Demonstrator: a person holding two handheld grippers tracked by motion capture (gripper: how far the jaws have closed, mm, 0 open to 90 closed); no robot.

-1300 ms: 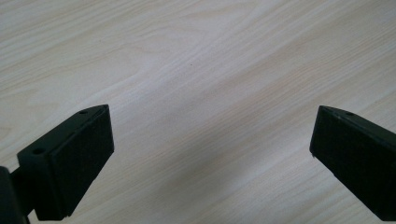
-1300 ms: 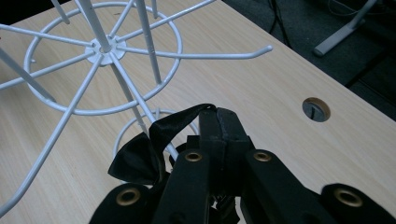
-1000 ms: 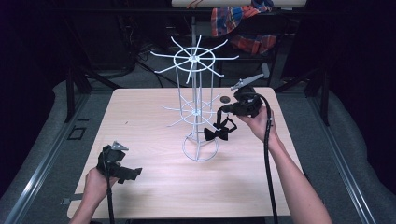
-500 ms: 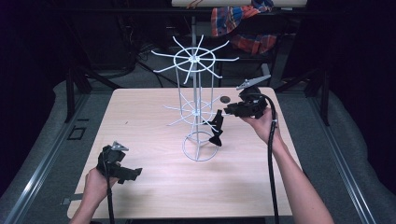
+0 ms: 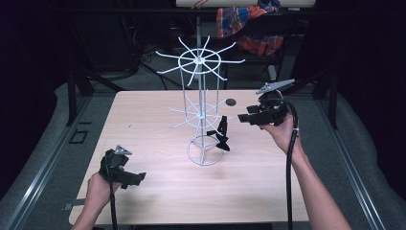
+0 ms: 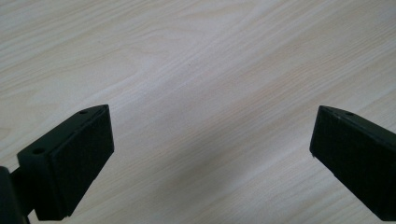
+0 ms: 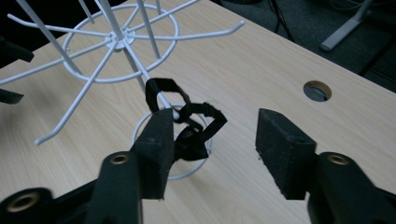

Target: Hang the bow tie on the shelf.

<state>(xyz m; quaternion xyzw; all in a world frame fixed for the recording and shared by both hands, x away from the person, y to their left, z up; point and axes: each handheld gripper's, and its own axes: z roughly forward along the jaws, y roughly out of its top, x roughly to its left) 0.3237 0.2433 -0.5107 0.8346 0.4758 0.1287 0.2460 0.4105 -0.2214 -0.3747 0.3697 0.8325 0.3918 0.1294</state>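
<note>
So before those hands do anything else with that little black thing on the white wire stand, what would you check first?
1. Black ribbon bow hangs on a lower hook of the white wire rack: ok.
2. Right gripper is open, with the bow beyond its jaws and not between them: ok.
3. Rack stands upright on the table: ok.
4. Left gripper is open with nothing between its jaws, above bare wood: ok.
5. Bow sits firmly enough on the hook not to slip off: cannot tell.
</note>
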